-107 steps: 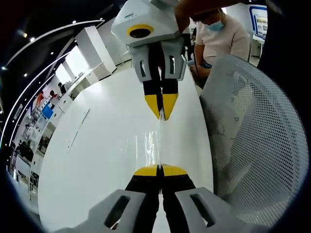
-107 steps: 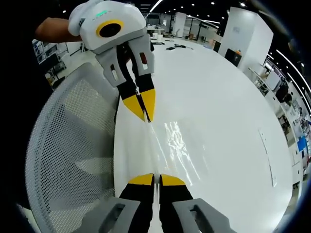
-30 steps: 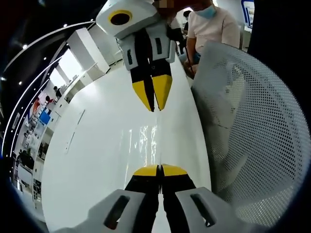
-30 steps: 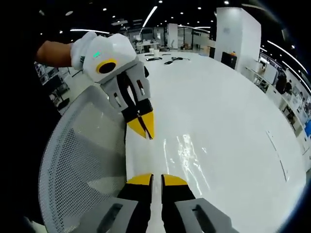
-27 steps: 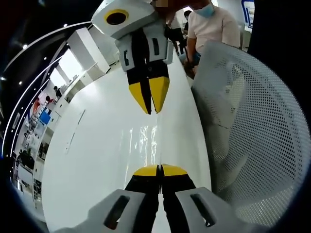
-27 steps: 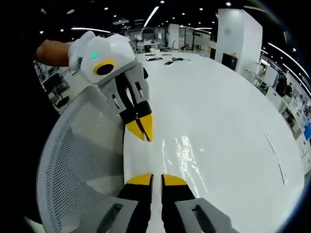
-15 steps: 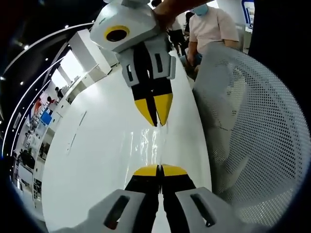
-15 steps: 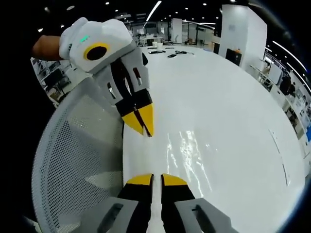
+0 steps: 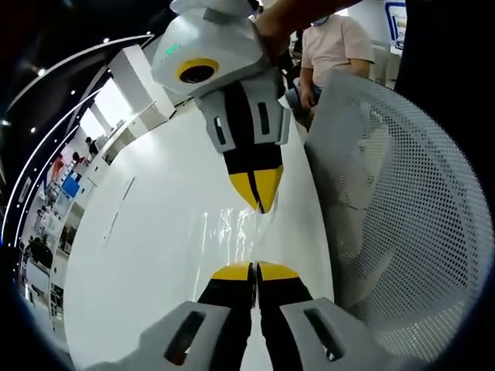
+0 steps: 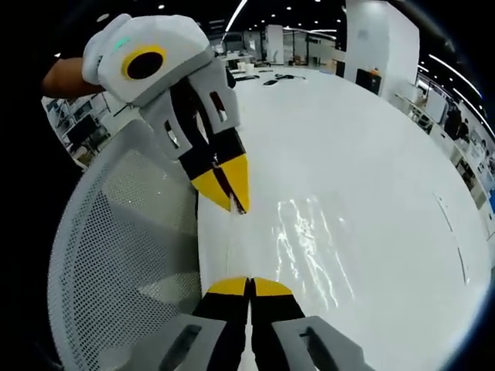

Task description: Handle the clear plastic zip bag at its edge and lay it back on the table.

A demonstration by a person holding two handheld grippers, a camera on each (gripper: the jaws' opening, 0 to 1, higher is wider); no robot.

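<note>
Left claw point(image 9: 253, 270): its yellow tips are pressed together on the near edge of the clear plastic zip bag point(image 9: 236, 232); in the right gripper view it comes in from the upper left point(image 10: 234, 202), also closed on the bag edge.
Bag: a thin, shiny sheet stretched between the two claws, just above the white counter point(image 9: 147, 255); I cannot tell if its middle already touches the surface. In the right gripper view it shows as glints point(image 10: 305, 239).
Right claw point(image 10: 250, 287): tips closed on the other end of the same edge; in the left gripper view it points down from above point(image 9: 261, 202).
Mesh chair point(image 9: 402, 201): stands just beside the counter edge, near both claws.
Step in hand: I judge the bag is being lowered to be laid flat.
How to do it well: keep both claws level and the edge lightly tight, bring the bag down over the counter and not over the chair side, let the hanging part touch first, then release both ends together.
</note>
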